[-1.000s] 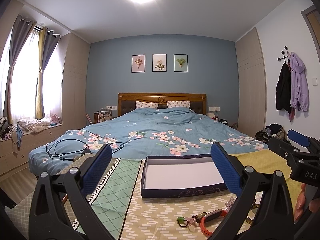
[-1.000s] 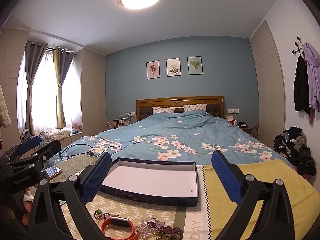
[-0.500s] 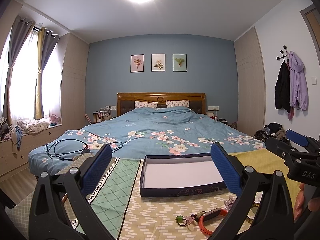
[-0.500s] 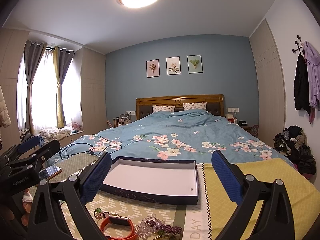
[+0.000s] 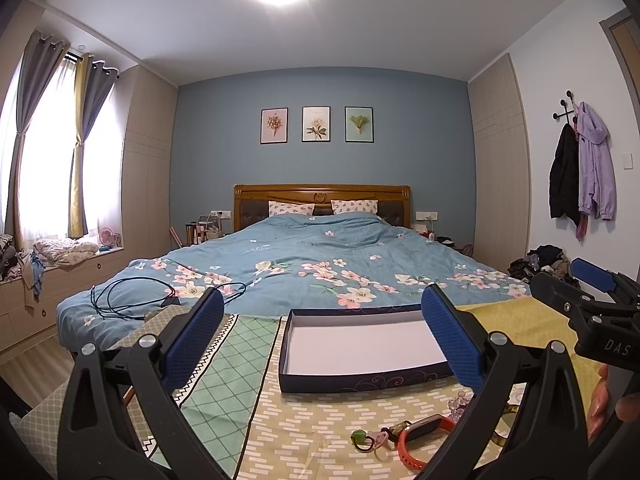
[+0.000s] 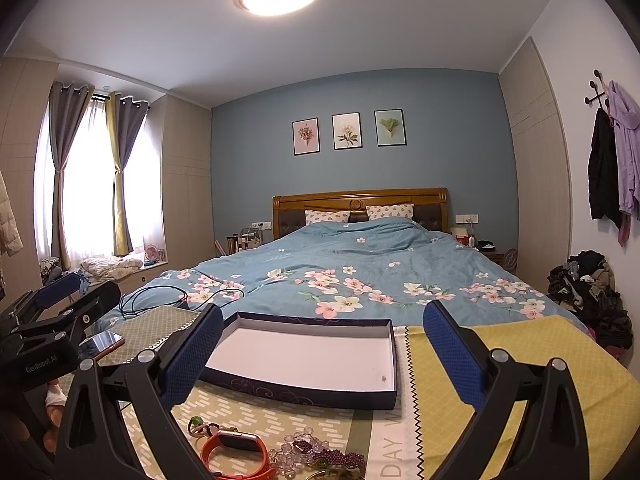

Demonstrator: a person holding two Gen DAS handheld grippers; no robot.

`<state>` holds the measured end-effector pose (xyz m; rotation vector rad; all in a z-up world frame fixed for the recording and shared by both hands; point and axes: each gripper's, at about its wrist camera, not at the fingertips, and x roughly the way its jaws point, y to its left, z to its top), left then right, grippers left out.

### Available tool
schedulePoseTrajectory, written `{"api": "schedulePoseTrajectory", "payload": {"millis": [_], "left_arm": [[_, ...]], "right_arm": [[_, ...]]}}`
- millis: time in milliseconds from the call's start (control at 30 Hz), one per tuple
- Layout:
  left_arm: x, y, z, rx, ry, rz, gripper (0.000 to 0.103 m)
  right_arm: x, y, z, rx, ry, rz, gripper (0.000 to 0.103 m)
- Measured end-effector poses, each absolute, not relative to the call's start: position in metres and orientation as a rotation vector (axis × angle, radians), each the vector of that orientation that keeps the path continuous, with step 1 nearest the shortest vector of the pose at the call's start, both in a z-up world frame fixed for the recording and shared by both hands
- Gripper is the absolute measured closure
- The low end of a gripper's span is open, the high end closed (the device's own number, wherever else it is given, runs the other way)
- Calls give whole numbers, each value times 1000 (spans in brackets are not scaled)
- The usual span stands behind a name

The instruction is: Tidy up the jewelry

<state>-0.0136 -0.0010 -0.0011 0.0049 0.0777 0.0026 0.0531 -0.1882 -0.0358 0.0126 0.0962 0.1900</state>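
Left wrist view: left gripper fingers wide apart, holding nothing, above the patterned cloth on the tabletop. Open dark box with white inside sits ahead between the fingers. Jewelry lies nearer than the box, low right: orange wristband, small green bead piece, clear beads partly hidden by the finger. Right gripper seen at right edge. Bed behind

Right wrist view: right gripper fingers also wide apart, nothing held. Box ahead, inside bare. Wristband, green bead piece, pile of clear and purple beads on cloth below the box, just beside each other. Phone at left near the left gripper
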Motion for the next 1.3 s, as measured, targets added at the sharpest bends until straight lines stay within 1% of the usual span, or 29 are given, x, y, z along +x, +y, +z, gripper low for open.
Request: {"api": "schedulePoseTrajectory", "payload": {"millis": [1300], "left_arm": [[-9,-6,-6,14,109,-23,6]], "right_arm": [[56,-191,-41,9,119,195,6]]}}
